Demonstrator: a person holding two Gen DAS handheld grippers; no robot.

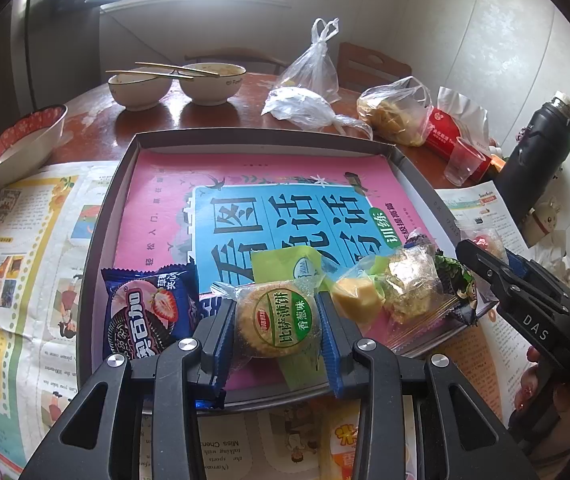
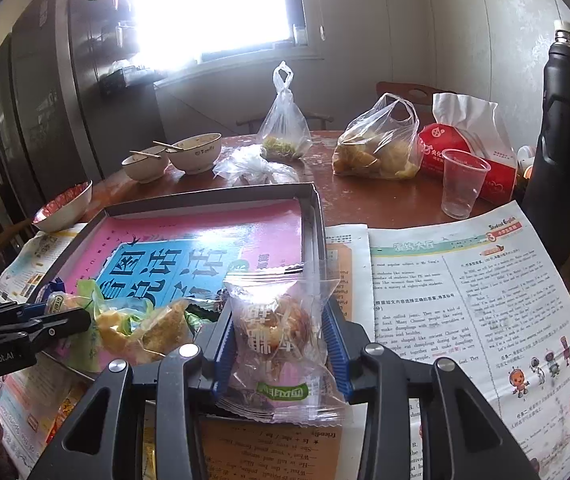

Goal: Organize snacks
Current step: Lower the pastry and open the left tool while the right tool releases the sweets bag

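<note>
My left gripper [image 1: 276, 312] is shut on a round cracker pack with a green label [image 1: 285, 322], low over the near edge of a grey tray [image 1: 97, 240] lined with a pink and blue book [image 1: 165, 208]. In the tray lie a blue strawberry biscuit pack [image 1: 145, 320], a yellow wrapped cake [image 1: 355, 300], a clear-wrapped pastry [image 1: 409, 280] and a dark green packet [image 1: 459, 276]. My right gripper [image 2: 277, 312] is shut on a clear packet holding a shredded-topped bun [image 2: 277, 324], at the tray's near right corner [image 2: 313, 216].
Newspaper sheets [image 2: 465, 300] cover the near table. Behind the tray stand two bowls with chopsticks [image 1: 173, 80], a red-patterned bowl [image 1: 17, 140], tied plastic bags [image 2: 377, 152], a red tissue pack [image 2: 473, 152], a clear cup [image 2: 461, 184] and a black flask [image 2: 565, 140].
</note>
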